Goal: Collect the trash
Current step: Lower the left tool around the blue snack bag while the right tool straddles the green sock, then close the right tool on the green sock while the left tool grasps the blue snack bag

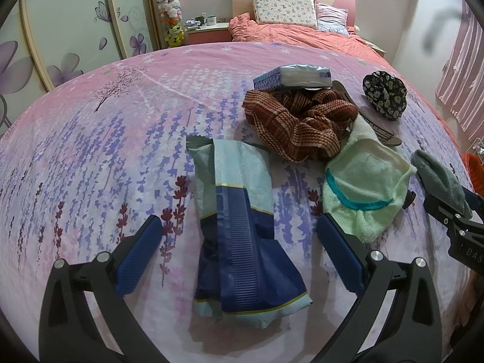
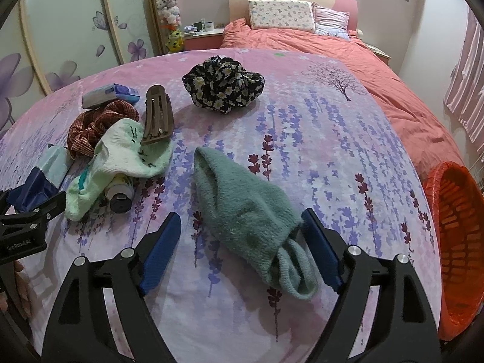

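A crumpled blue and pale teal wrapper bag (image 1: 239,230) lies on the bedspread between the fingers of my open left gripper (image 1: 239,233); it also shows at the left in the right wrist view (image 2: 42,178). My right gripper (image 2: 242,230) is open around a grey-green sock (image 2: 251,217), also seen at the right edge of the left wrist view (image 1: 438,178). A blue tissue pack (image 1: 293,77) lies behind a red-brown scarf (image 1: 299,121). A small bottle (image 2: 121,193) sticks out from under a pale green towel (image 2: 121,157).
An orange-lined bin (image 2: 456,236) stands off the bed's right side. A black floral cloth (image 2: 224,83) and a brown slotted clip (image 2: 157,115) lie on the purple floral bedspread (image 2: 332,151). Pillows and a pink quilt (image 2: 302,42) are at the head.
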`<state>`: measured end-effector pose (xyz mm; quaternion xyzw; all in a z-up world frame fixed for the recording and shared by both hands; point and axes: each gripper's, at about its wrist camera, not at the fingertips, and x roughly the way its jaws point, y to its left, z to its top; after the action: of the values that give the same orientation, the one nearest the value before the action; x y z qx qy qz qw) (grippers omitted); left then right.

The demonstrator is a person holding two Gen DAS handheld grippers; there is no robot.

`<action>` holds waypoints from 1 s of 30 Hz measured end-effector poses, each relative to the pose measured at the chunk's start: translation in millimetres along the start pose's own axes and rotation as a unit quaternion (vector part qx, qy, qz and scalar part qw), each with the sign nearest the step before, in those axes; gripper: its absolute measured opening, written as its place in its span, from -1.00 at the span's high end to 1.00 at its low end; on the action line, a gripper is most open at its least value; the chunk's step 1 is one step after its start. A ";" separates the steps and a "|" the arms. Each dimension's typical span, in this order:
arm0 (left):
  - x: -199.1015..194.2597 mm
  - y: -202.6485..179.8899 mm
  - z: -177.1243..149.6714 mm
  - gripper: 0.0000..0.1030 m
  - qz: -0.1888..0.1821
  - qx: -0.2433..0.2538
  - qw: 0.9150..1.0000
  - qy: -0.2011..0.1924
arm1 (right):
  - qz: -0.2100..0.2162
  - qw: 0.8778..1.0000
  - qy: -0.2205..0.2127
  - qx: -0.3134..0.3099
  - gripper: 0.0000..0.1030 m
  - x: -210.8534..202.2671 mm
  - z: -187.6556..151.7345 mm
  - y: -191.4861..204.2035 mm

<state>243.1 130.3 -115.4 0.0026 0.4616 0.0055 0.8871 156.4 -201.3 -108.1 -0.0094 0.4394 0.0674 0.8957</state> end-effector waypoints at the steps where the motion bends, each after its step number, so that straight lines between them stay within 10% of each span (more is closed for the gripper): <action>1: -0.1 0.3 0.1 -0.94 0.000 0.000 1.000 0.000 | 0.000 1.000 0.000 0.000 -0.60 0.1 -0.2 0.1; 9: -0.1 0.5 0.0 -0.94 0.000 0.000 1.000 0.000 | 0.001 1.000 0.012 -0.004 -0.96 5.6 1.0 1.2; 30: -0.4 1.0 -0.1 -0.94 0.000 0.000 1.000 0.000 | -0.001 1.000 0.013 -0.007 -0.96 7.7 1.5 1.8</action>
<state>242.7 131.3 -115.1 0.0023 0.4616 0.0052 0.8871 161.9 -198.6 -113.2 -0.0169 0.4502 0.0691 0.8901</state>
